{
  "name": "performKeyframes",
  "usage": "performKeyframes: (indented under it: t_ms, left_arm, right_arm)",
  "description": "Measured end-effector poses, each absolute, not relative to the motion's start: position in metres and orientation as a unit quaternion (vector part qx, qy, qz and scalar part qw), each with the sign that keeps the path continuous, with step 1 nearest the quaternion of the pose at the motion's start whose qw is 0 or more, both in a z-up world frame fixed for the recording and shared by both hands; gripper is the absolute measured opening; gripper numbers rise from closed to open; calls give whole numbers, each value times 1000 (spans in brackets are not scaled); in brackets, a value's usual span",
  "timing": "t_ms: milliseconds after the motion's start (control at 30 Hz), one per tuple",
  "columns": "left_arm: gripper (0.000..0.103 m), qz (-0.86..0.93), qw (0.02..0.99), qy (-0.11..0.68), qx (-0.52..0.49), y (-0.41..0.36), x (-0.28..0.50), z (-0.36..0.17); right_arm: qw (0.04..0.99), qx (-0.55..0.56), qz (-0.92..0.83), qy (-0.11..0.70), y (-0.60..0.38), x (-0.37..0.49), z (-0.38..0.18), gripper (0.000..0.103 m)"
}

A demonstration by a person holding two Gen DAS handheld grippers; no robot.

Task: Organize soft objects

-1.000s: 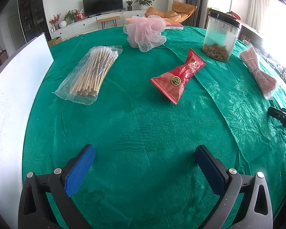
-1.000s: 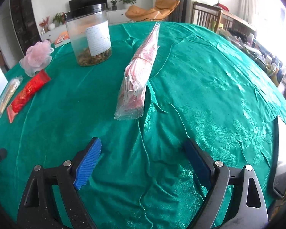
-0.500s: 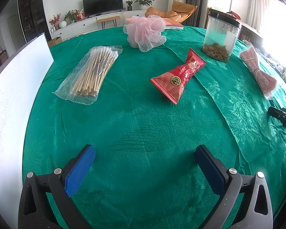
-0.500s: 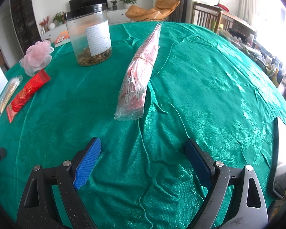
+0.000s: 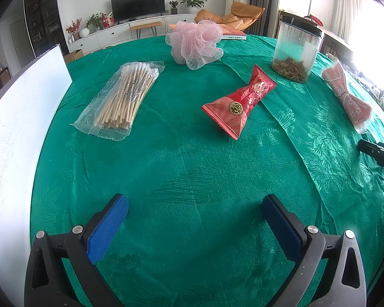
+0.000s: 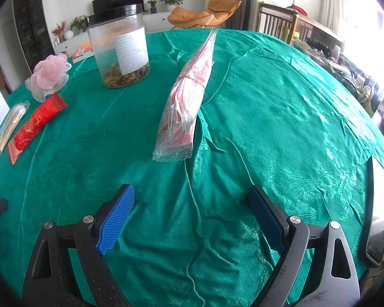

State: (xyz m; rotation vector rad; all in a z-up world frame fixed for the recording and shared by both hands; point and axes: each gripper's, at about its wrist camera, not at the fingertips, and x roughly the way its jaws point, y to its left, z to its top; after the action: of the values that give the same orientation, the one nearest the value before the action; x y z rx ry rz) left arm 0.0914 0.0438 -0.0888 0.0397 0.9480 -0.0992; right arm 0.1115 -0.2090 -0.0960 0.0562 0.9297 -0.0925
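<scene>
Both tongs hovered over the green-clothed bench point(image 5: 192, 179). Left tongs point(image 5: 194, 220) stood released, gripping nothing; right tongs point(image 6: 190, 212) were opening, with nothing between them. Ahead of the left lay a swab pack point(image 5: 123, 97), pink mesh puff point(image 5: 195, 44) and red packet point(image 5: 240, 102); a jar point(image 6: 120, 46) stood beside a pink bag bundle point(image 6: 187, 99).

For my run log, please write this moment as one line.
left gripper: open, empty | right gripper: opening, empty | bag bundle: on cloth, ahead of right gripper | red pack: untouched

Right hand-held gripper point(image 6: 190, 200) jaws opening wider.
</scene>
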Motion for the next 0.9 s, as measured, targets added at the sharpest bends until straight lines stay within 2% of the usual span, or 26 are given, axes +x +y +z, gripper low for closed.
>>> performKeyframes:
  t_ms: [167,900]
  left_arm:
    - [103,-48,888,456,19,44,91,-89]
    - [103,-48,888,456,19,44,91,-89]
  right_arm:
    - [891,28,-54,450,-211,128,-96,100]
    - [891,29,-53,450,-211,127,-95,100]
